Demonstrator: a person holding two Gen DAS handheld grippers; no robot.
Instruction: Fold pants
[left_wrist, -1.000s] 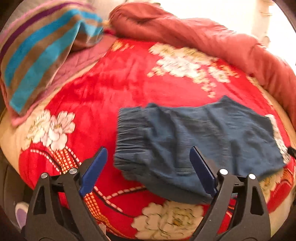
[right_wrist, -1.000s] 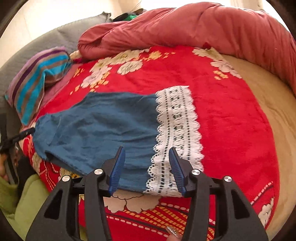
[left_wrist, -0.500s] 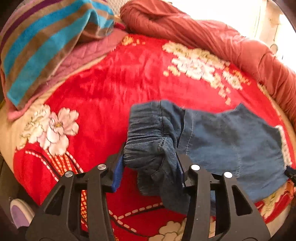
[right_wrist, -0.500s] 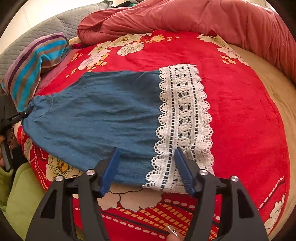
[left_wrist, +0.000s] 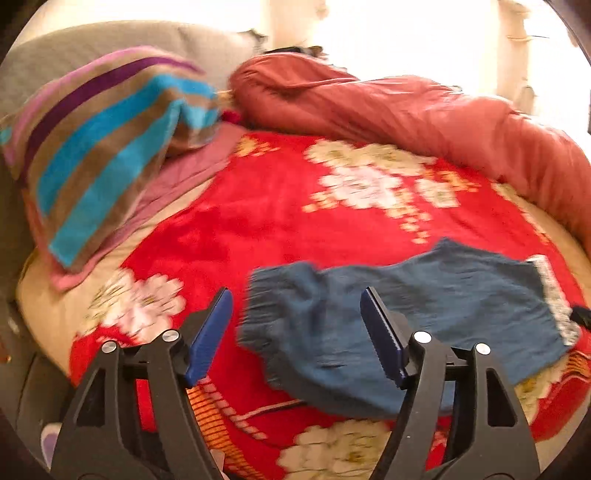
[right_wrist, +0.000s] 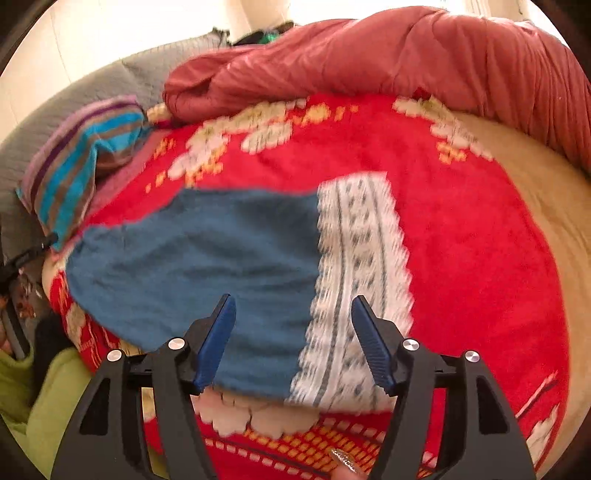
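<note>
Blue pants (left_wrist: 424, 314) lie flat on the red flowered blanket (left_wrist: 280, 206), waistband to the left and white lace hem (left_wrist: 554, 295) to the right. My left gripper (left_wrist: 295, 299) hovers above the gathered waistband (left_wrist: 266, 306). Its jaws are opening and the blue pads (left_wrist: 208, 332) hold nothing. In the right wrist view the pants (right_wrist: 207, 266) run left from the lace hem (right_wrist: 358, 273). My right gripper (right_wrist: 293, 301) stands open over the near edge where denim meets lace, with the cloth below it and not pinched.
A striped pillow (left_wrist: 96, 144) lies at the back left. A rust-red quilt (left_wrist: 424, 110) is bunched along the back and right. A grey headboard (right_wrist: 92, 96) stands behind. A green sleeve (right_wrist: 44, 398) shows at the lower left, and beige sheet (right_wrist: 546, 206) at the right.
Half a second ago the left gripper pinched a bunch of the waistband. It has let go and lifted away, and the waistband lies down again. The right gripper's jaws widened.
</note>
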